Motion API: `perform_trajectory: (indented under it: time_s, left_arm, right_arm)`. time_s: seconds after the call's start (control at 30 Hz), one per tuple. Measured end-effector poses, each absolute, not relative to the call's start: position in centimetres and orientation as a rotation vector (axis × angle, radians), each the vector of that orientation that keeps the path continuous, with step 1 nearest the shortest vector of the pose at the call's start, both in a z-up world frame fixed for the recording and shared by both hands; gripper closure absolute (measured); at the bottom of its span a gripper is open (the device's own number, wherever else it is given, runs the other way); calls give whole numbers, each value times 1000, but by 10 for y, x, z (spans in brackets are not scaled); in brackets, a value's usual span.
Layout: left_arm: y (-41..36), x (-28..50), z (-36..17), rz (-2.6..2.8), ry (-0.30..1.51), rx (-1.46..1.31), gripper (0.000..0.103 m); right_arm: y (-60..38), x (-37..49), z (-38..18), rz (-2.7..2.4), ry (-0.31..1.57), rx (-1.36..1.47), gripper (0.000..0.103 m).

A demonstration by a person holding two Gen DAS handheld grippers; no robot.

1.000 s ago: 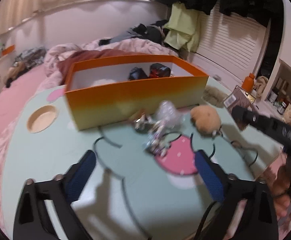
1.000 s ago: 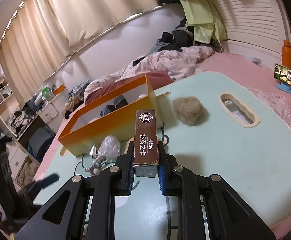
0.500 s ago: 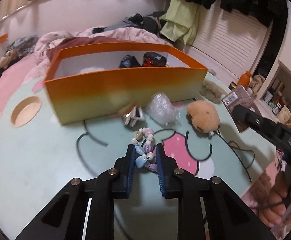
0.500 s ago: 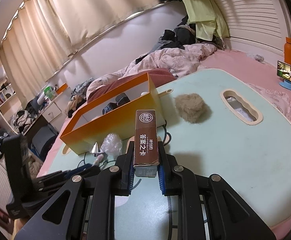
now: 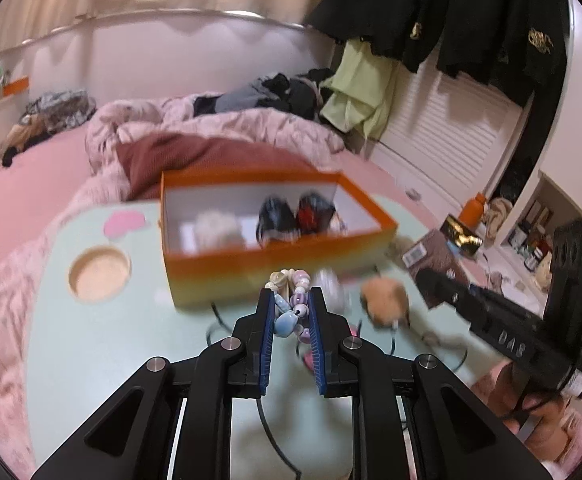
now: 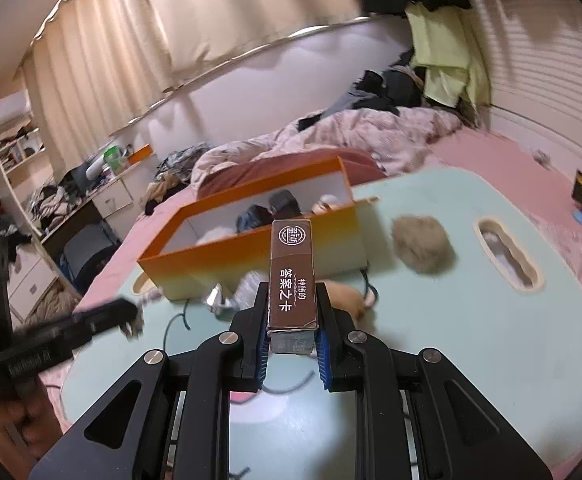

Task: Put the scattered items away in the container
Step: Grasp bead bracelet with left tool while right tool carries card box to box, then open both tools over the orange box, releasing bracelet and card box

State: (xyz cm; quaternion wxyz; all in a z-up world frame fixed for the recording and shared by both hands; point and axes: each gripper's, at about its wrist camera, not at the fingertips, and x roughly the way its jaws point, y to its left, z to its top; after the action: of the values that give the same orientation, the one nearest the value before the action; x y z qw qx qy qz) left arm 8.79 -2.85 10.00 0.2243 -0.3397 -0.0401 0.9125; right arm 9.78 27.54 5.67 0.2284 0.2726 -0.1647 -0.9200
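Both hands loaded, mid-carry: your left gripper (image 5: 291,316) has its jaws clamped on a bead bracelet (image 5: 291,304), lifted clear of the desk (image 5: 111,344), with the orange box (image 5: 271,232) straight ahead of the jaws and already holding a few dark and pale items. Your right gripper (image 6: 291,316) has its jaws closed on a brown card box (image 6: 291,276) standing upright between them, the orange box (image 6: 259,240) just beyond its top edge.

By the look of it, the step in hand is delivery. The next move calls for you to bring each load over the near wall and above the open interior before parting the jaws; the bracelet hangs loose and could snag on the rim.

Left out ahead of the jaws: a tan plush toy (image 5: 385,300), a crinkled clear wrapper (image 6: 247,292), and a grey fuzzy ball (image 6: 423,248) to the right of the box.

The desk is a mint-green top with cartoon markings, set on a pink bed in a cluttered bedroom with rumpled bedding, curtains and hanging clothes.
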Motion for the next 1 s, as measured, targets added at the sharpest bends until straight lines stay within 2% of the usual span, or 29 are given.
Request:
perform_trajectory:
  time_s: [0.3,0.63,0.7,0.73,0.77,0.8,0.83,0.87,1.0]
  left_arm:
    - [-21,23,132,2558,-101,-939,87]
    - [-12,-27,101,2577,-118,-1062,87]
    - [-16,-31,93,2563,-170,-1095,74]
    - [-20,-31,89,2555,-213,-1107,53]
    - [-25,-29,86,2555,-258,-1099,33]
    - [-29,-26,86,2563,-289,-1078,28]
    - [-33,-22,87,2582,-309,-1048,26]
    - [-35,-20,88,2597,-308,-1034,25]
    - [-41,-14,96,2626,-271,-1023,25]
  right_arm:
    - [246,44,102,-2491,-347,734,82]
    - [214,-25,88,-2502,-284,906,82]
    - [212,-35,78,-2502,-273,963,80]
    - [212,-39,72,-2493,-276,995,78]
    - [214,-39,71,-2502,-279,991,72]
    - [216,-37,72,-2530,-273,983,53]
    - [219,-35,74,-2563,-268,981,40]
    - [223,-31,76,-2588,-278,967,18]
    - [238,-16,89,-2606,-316,879,17]
